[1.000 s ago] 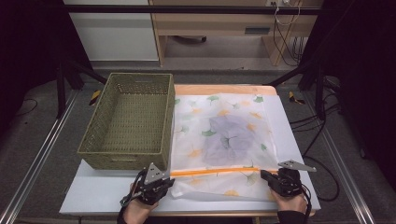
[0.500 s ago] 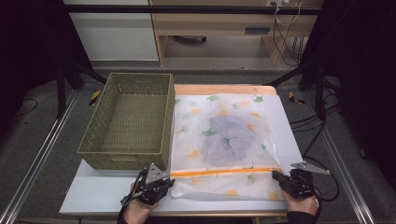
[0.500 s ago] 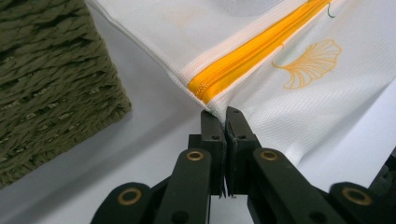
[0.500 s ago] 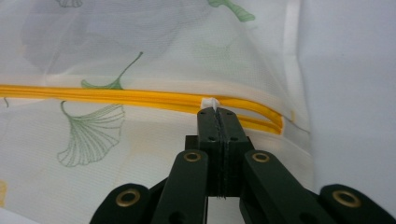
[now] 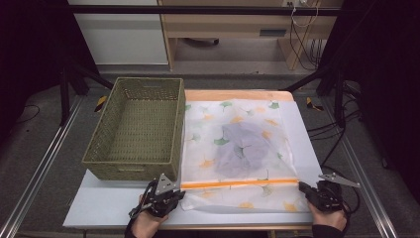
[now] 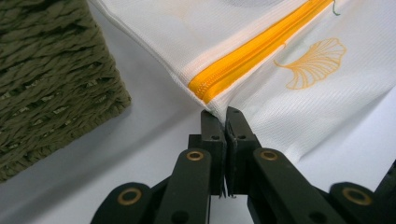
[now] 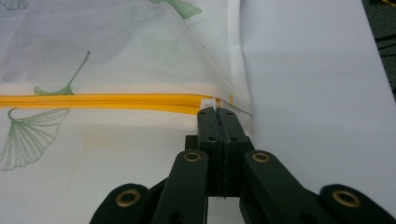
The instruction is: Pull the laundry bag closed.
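While the mesh laundry bag (image 5: 237,153) lies flat on the white worktop (image 5: 109,210), it stretches between the two tongs, with its orange zipper (image 5: 240,183) running in a straight line from one to the other. The left tongs (image 5: 174,191) are clamped on the bag's corner at the zipper's left end; in the left gripper view their black tips (image 6: 225,122) pinch the white fabric just below where the orange teeth (image 6: 243,60) stop. The right tongs (image 5: 303,187) are clamped at the opposite end, and in the right gripper view the tips (image 7: 217,115) close on a small white tab right at the end of the zipper (image 7: 102,101). The bag is white, see-through mesh printed with green and orange ginkgo leaves, and a greyish garment (image 5: 242,148) shows dimly through it, beyond the zipper from the tongs. A narrow strip of the bag lies on the near side of the zipper, between the two tongs. A woven olive basket (image 5: 133,129) stands just beyond the left tongs, beside the bag's left edge. Both hands (image 5: 148,220) come in from the near edge of the worktop, held low over it, each with its tongs pointing inward and slightly forward at a bag corner; the right hand (image 5: 327,213) sits at the worktop's near right corner.
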`<action>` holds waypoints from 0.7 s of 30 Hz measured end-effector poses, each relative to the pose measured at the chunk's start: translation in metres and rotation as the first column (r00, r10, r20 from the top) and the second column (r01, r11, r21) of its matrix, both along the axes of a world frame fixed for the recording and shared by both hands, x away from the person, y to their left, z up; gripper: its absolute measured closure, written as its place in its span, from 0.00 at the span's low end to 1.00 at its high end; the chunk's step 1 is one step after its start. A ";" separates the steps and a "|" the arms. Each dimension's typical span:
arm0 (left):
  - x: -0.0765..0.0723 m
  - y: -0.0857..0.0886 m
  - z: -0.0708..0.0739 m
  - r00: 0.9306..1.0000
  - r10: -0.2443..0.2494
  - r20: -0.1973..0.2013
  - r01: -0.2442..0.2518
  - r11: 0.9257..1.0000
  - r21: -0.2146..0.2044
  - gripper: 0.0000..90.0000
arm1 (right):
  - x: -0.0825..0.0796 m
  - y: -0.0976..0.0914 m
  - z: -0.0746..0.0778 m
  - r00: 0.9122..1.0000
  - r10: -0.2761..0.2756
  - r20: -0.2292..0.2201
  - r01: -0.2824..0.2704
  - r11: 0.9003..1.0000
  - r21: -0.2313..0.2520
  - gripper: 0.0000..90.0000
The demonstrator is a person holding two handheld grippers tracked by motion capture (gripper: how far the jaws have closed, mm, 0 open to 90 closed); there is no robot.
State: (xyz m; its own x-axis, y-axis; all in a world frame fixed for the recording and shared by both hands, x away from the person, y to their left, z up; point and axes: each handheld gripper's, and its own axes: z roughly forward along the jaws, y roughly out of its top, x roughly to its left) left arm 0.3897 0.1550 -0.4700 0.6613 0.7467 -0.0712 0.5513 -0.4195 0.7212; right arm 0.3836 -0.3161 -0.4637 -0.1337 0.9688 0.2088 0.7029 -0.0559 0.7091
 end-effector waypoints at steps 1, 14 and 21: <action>0.000 0.000 0.000 1.000 -0.001 -0.001 0.001 1.000 0.000 0.97 | 0.000 -0.001 0.000 1.000 0.000 -0.001 0.000 1.000 -0.004 1.00; 0.000 0.000 -0.001 1.000 -0.006 0.006 0.006 1.000 -0.010 0.94 | 0.004 -0.001 -0.005 1.000 0.006 -0.022 -0.006 1.000 -0.030 0.99; 0.000 0.006 0.005 0.999 -0.007 0.033 0.008 0.999 -0.047 0.63 | 0.000 -0.003 -0.001 0.997 -0.006 0.075 0.008 1.000 -0.025 0.72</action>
